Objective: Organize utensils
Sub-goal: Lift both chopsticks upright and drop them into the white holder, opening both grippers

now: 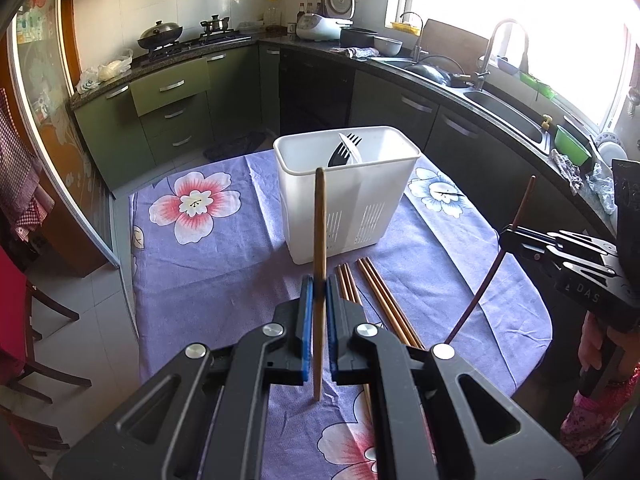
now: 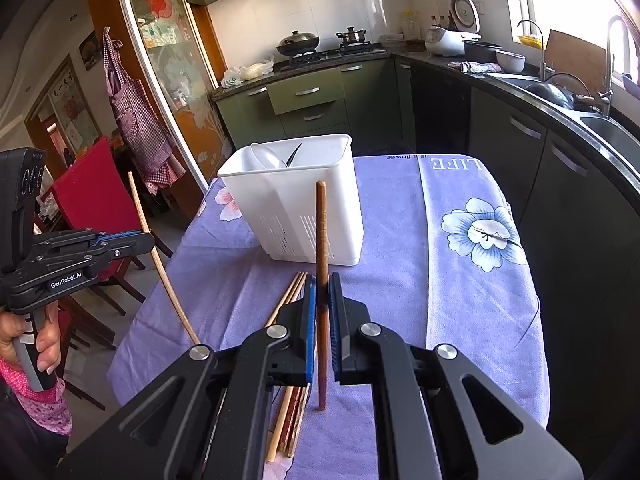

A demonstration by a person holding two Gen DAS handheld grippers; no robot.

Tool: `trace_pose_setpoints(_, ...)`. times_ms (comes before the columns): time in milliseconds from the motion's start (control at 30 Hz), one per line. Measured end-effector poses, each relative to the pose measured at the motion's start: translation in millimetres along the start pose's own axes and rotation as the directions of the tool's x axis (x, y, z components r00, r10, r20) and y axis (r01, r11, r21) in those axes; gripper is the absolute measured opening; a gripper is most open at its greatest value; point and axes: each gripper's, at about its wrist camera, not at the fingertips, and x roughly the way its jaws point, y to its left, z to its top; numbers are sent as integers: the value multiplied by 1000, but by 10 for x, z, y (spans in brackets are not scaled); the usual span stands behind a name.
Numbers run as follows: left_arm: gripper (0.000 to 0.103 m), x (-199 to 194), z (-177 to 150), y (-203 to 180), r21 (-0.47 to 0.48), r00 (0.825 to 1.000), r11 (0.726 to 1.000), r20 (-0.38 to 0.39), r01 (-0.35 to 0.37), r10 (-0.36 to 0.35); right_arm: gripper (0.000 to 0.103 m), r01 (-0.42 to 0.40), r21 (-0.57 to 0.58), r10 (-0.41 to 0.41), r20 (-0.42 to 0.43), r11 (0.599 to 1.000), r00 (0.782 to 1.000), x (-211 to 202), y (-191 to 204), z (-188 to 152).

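A white utensil holder (image 1: pixel 344 192) stands on the table with a black fork (image 1: pixel 343 151) and a white spoon inside; it also shows in the right wrist view (image 2: pixel 296 200). My left gripper (image 1: pixel 317 292) is shut on a light wooden chopstick (image 1: pixel 319 240), held upright above the table; it shows from the side in the right wrist view (image 2: pixel 138 238). My right gripper (image 2: pixel 322 294) is shut on a dark brown chopstick (image 2: pixel 322 240), also upright; it appears in the left wrist view (image 1: pixel 510 236). Several loose chopsticks (image 1: pixel 380 300) lie on the cloth in front of the holder.
The table carries a purple floral cloth (image 1: pixel 224 264). A red chair (image 2: pixel 92 192) stands at the table's left side. Kitchen counters with a sink (image 1: pixel 508 116), a stove and a rice cooker (image 1: pixel 324 24) run behind and to the right.
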Motion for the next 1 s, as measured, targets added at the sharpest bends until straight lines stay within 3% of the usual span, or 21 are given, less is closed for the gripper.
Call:
trace_pose_setpoints(267,6,-135,159,-10,5,999,1000,30,13,-13,7,-13,-18,14,55,1000,998,-178,66,202)
trace_pose_setpoints(467,6,-371,554,-55,14,996,999,80,41,-42,7,-19,-42,23,106,999,994,-355,157,491)
trace_pose_setpoints(767,6,-843,1328,-121,19,969,1000,248,-3,-1,7,4,-57,9,212,998,977,-598,252,1319)
trace_pose_setpoints(1000,6,-670,1639,-96,-8,951,998,303,-68,67,7,25,-23,-17,290,999,957,-446,224,1915)
